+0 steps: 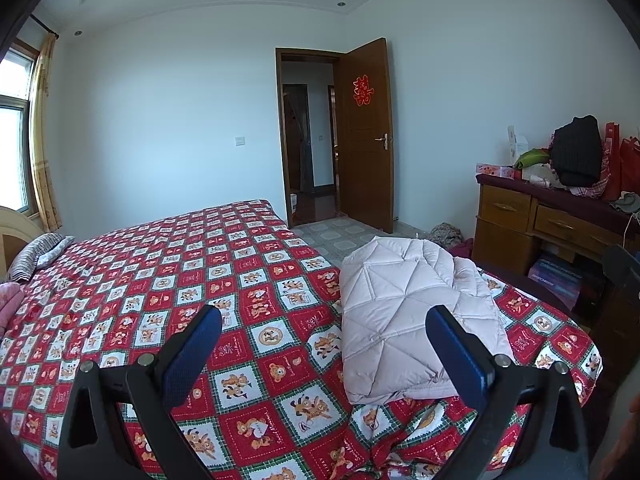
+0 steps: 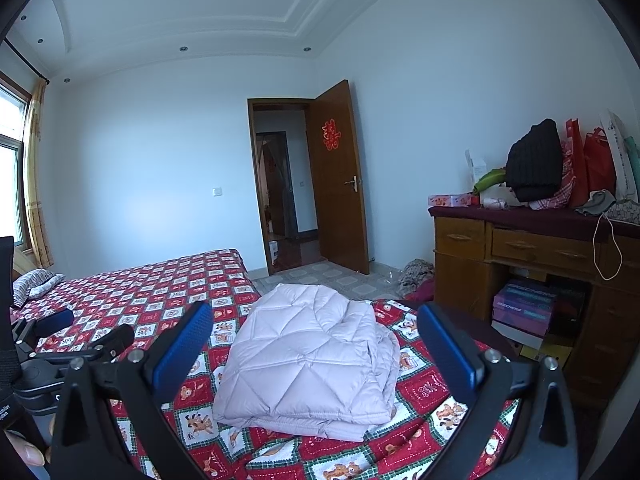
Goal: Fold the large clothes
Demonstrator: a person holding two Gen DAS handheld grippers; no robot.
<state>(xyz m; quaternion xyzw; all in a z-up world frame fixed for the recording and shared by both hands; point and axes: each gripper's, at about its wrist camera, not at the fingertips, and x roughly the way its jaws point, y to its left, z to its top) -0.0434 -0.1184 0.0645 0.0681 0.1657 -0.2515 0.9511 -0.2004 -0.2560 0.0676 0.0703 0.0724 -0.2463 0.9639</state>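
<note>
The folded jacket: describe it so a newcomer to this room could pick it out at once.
Find the bed with its red cartoon-checked cover. Near its foot corner, towards the wooden desk, lies the jacket: a pale pink quilted bundle, the only plain, puffy thing on that busy pattern.

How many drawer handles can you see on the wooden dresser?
3 on the dresser: left handle, middle handle, right handle. Lower fronts are dim; more may be hidden.
</note>
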